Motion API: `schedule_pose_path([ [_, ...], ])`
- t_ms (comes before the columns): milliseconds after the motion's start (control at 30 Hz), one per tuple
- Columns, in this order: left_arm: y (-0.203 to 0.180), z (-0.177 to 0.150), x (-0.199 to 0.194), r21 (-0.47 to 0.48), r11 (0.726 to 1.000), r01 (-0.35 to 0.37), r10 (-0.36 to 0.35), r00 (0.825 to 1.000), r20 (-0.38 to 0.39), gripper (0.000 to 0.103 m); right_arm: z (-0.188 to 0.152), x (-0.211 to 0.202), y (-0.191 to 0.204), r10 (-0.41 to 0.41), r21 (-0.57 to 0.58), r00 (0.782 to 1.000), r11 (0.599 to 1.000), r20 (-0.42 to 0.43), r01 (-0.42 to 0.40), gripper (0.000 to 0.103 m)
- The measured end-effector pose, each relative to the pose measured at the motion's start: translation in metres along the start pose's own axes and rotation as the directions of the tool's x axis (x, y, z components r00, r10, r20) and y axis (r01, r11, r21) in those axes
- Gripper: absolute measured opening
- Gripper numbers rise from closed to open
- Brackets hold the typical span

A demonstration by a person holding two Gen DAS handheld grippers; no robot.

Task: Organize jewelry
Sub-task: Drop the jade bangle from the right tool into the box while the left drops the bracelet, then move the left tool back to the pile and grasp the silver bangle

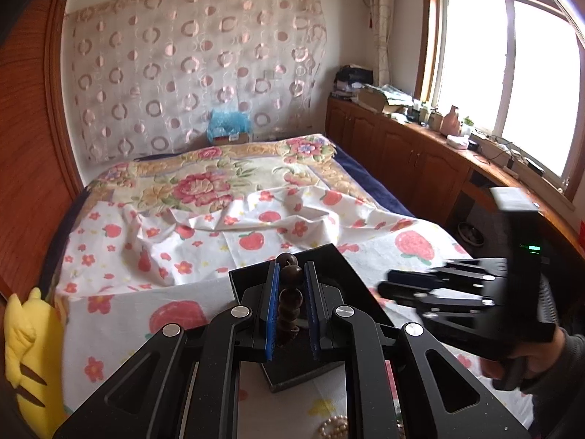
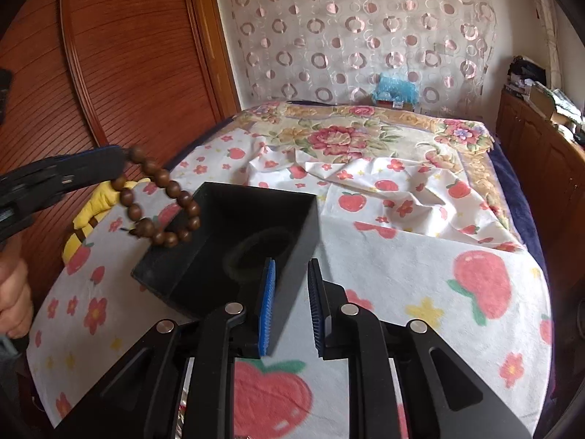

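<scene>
My left gripper (image 1: 291, 294) is pinching a bracelet of round dark brown wooden beads (image 2: 161, 201) between its blue pads (image 1: 272, 303). The bracelet hangs in the air as a loop over the left rim of the open black rectangular box (image 2: 237, 241); whether the lowest beads touch the rim, I cannot tell. The box rests on the white bedsheet printed with red apples and flowers (image 2: 420, 267). My right gripper (image 2: 290, 307) is spread with nothing between its pads, positioned just above the near right wall of the box. A string of cream pearl beads (image 1: 332, 428) lies on the sheet, near side, below my left gripper. A yellow plush toy (image 1: 29, 358) sits at the left edge of the bed.
</scene>
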State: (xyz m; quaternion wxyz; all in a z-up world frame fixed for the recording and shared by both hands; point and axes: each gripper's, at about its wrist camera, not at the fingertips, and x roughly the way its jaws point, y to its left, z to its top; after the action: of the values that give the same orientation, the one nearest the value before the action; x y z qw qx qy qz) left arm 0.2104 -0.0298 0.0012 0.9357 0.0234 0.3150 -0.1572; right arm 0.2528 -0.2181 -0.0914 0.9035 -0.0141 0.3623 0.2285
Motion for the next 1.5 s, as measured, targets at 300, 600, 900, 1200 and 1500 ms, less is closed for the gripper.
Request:
schedule_pose_path([
  [300, -0.004, -0.011, 0.013, -0.016, 1.0, 0.007, -0.007, 0.999, -0.033, 0.023, -0.029, -0.037, -0.002, -0.007, -0.008, 0.998, 1.0, 0.057, 0.007, 0.02],
  [600, -0.015, -0.048, -0.024, 0.008, 1.0, 0.011, -0.01, 0.999, -0.031, 0.027, -0.075, -0.075, 0.022, 0.009, -0.012, 0.996, 1.0, 0.091, -0.008, 0.02],
  [900, -0.032, -0.093, -0.054, 0.009, 0.998, 0.067, -0.067, 0.997, -0.041, 0.028, -0.116, -0.095, 0.048, -0.012, -0.021, 0.996, 1.0, 0.093, 0.014, 0.033],
  [1200, -0.048, -0.125, -0.049, 0.005, 0.991, 0.137, -0.136, 0.986, -0.095, 0.027, -0.148, -0.103, 0.055, -0.045, -0.012, 0.997, 0.999, 0.058, 0.046, 0.035],
  [1500, -0.056, -0.141, -0.021, 0.003, 0.988, 0.155, -0.152, 0.971, -0.183, 0.016, -0.163, -0.1, 0.061, -0.064, -0.023, 0.998, 0.998, 0.025, 0.064, 0.035],
])
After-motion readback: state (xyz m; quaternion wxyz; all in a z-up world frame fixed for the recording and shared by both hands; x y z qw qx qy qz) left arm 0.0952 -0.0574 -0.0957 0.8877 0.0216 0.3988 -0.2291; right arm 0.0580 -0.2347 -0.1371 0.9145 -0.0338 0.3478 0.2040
